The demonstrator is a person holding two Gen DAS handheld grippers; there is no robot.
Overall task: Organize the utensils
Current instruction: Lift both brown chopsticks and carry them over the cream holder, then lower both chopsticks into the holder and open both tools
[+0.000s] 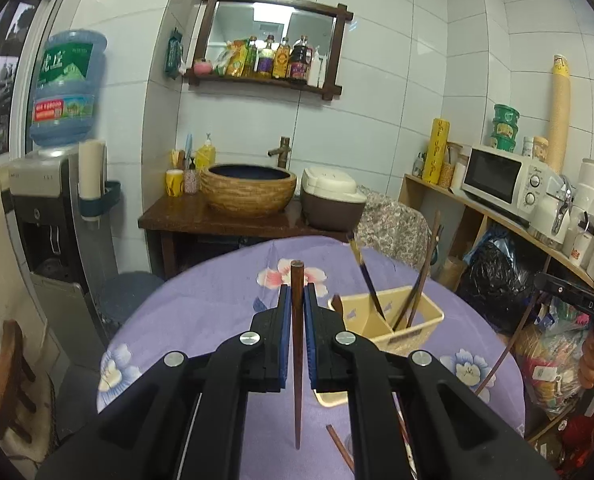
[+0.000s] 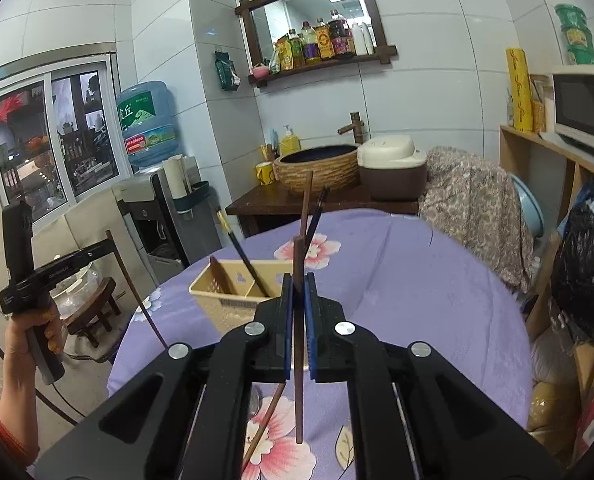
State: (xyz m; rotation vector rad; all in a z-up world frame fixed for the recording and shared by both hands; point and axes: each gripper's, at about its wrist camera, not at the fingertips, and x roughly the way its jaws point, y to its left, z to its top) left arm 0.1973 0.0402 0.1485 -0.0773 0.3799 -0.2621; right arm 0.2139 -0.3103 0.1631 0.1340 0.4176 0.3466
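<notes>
I have one brown chopstick clamped in each hand-held gripper. In my left hand-held gripper [image 1: 297, 292] the blue pads are pressed tight on a reddish-brown chopstick [image 1: 297, 344], gripped near its thick end so the blunt top stands just above the pads and the thin tip hangs down toward me. My right hand-held gripper [image 2: 298, 292] is closed the same way on a darker chopstick [image 2: 298, 360], again upright with the point hanging low. I judge this hold is deliberate: with the tip hanging free below the jaws, each stick can go point-first into the holder.

That holder is the beige utensil basket [image 1: 425, 322] on the purple flowered tabletop [image 1: 201, 304]. It sits ahead of both grippers, to the right of the left one and to the left of the right one. It has a divider, and several sticks already lean in it, among them a black one with a gold band [image 1: 365, 276] and long brown ones [image 1: 427, 268] slanting against the far rim. They stand tips down, handles up, which is likely why I carry mine the same way.

More pieces lie on the cloth below my grippers: a brown stick end [image 1: 339, 446] in the left view and a curved brown one [image 2: 263, 424] in the right view, so I judge the sorting is only partly done.
</notes>
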